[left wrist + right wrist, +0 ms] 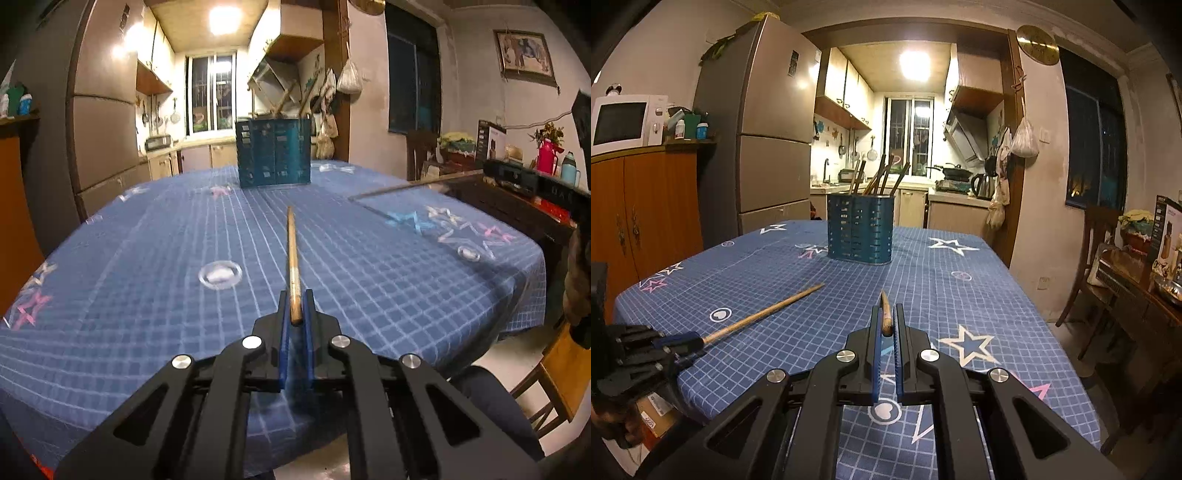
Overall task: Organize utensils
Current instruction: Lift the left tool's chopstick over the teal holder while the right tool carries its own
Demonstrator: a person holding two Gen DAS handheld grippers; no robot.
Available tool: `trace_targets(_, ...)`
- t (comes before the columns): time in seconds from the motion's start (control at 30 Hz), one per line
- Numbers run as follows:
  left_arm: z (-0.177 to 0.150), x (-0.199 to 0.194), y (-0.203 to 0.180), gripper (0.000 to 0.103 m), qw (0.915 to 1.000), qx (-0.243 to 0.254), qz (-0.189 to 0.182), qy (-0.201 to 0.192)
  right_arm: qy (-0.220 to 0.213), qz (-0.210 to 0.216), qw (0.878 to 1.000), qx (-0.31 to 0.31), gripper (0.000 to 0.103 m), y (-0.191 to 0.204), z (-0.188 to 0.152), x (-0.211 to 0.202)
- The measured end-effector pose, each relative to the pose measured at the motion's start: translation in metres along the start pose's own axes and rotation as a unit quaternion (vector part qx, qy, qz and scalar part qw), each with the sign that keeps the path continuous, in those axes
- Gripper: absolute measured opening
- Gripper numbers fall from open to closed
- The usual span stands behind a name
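Gripping slim wooden chopstick, left claw, perforated blue metal holder

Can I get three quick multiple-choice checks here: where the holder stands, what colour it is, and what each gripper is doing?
1. Where does the holder stand?
A. at the table's far end
B. on the fridge
C. on a chair

2. What colour is the holder?
A. red
B. white
C. blue-green

3. What state are the grippers in?
A. both open and empty
B. each shut on a chopstick
C. only the right holds one

Key: 1 A, it stands upright on the cloth beyond both grippers. 2 C, its slotted wall is teal. 3 B, the left gripper pinches one chopstick, the right gripper another chopstick.
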State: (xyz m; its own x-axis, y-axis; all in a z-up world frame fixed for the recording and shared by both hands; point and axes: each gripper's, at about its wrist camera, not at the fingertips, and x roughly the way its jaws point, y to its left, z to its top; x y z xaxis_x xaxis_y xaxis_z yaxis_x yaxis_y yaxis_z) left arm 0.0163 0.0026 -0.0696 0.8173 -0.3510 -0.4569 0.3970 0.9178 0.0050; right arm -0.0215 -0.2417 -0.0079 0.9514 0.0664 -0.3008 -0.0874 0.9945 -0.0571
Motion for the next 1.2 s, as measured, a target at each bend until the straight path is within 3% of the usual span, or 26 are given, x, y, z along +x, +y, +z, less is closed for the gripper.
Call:
trace_targets(0.37,0.053,-0.035,0.003,0.005,0.9967,0.024,0.01,-0.077,-0.033,0.007,0.999,-0.021,0.007,-0.005,0.031,-0.007)
trace_targets(0.67,0.108,-0.023,0.013,0.005,0.9922,0.024,-0.003,-0.123,-0.035,0.028,0.999,-0.018,0.007,-0.021,0.069,0.011)
trace_targets(0.9,0.154,0.002,0.019,0.005,0.9899,0.028,-0.019,-0.137,-0.029,0.042,0.998,-0.023,0.007,-0.028,0.098,0.033)
trace_targets(1.2,0.205,0.038,0.034,0.005,0.9909,0.003,-0.041,-0.128,-0.021,0.068,0.997,-0.02,0.007,-0.034,0.14,0.059)
